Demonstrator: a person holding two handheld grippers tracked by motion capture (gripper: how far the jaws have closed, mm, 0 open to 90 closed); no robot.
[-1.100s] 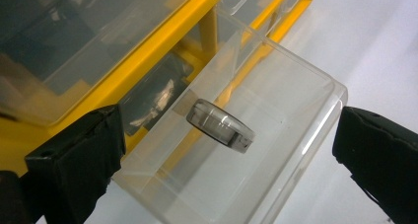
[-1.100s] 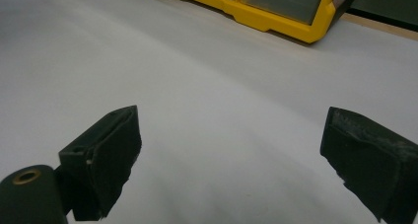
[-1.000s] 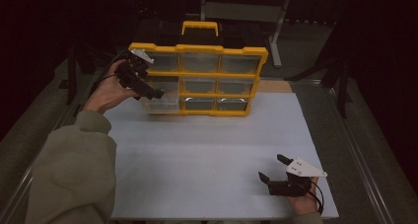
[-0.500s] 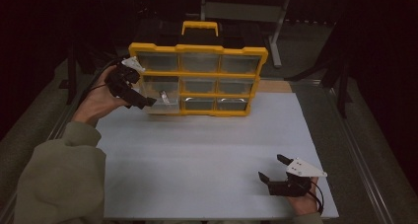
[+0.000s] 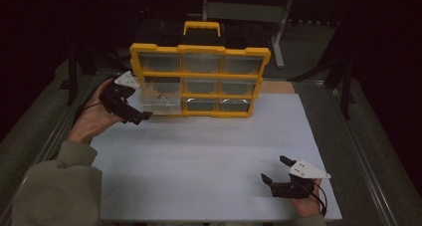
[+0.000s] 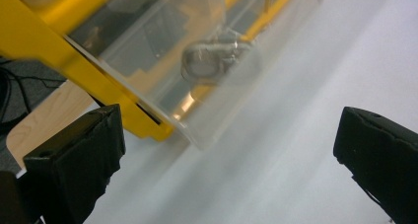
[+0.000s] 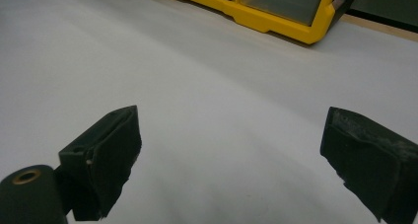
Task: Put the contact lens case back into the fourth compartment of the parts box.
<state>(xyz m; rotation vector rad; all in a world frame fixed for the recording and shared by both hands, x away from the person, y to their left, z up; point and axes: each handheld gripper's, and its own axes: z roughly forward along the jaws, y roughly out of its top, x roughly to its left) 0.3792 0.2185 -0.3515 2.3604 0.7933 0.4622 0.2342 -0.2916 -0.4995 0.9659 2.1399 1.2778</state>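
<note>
Clearly the clear plastic drawer (image 5: 158, 97) in the left column of the yellow parts organizer (image 5: 200, 80) juts out from its slot, so the metal ring (image 6: 209, 62) inside can be reached; the organizer stands upright at the far edge of the white table (image 5: 209, 151). Just left of the drawer, the left gripper (image 5: 133, 115) hangs released, jaws wide, grasping nothing. One second ago it sat higher against the organizer's left side; now it is lower and farther out. Near the table's front right corner, the right gripper (image 5: 276, 171) rests unchanged, jaws spread and empty.
</note>
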